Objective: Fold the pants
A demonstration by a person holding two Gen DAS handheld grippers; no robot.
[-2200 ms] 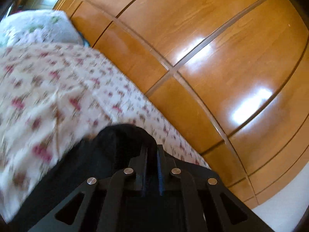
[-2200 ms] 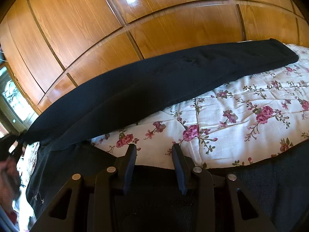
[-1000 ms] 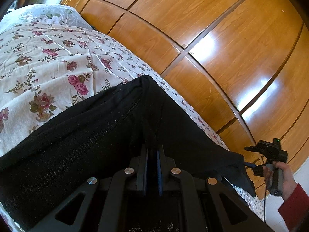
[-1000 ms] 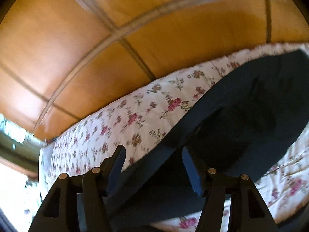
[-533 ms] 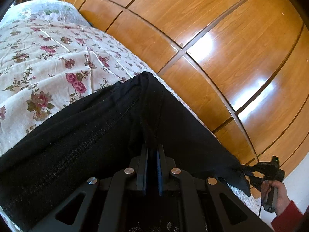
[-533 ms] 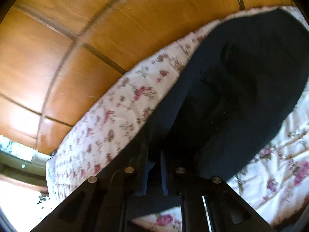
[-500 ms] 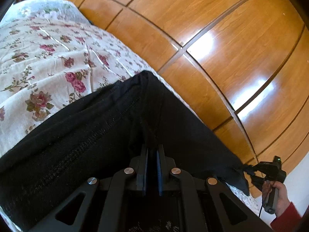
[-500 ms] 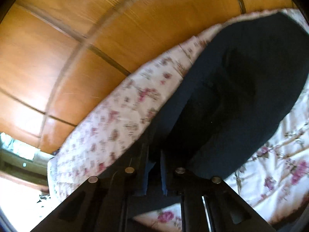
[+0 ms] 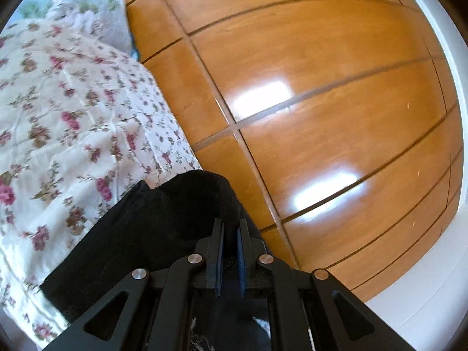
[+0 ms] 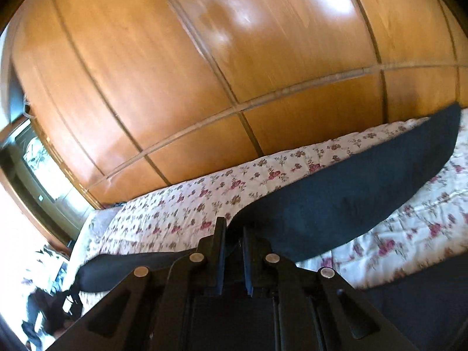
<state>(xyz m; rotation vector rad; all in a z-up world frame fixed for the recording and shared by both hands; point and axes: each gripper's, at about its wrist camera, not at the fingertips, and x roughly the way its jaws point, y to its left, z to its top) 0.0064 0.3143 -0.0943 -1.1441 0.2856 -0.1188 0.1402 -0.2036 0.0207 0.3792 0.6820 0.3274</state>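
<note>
Left hand-held gripper (image 9: pixel 229 234) pinches a bunched edge of the black pants (image 9: pixel 140 234); right hand-held gripper (image 10: pixel 232 234) nips another edge, cloth (image 10: pixel 351 193) trailing across the floral bed (image 10: pixel 175 213); risk judged: thin bite slips under pull, or uneven tension skews the fold; wardrobe (image 9: pixel 321 117) stands near

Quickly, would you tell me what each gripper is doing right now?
Left gripper: shut on the black pants.
Right gripper: shut on the same pants, at another edge.
</note>
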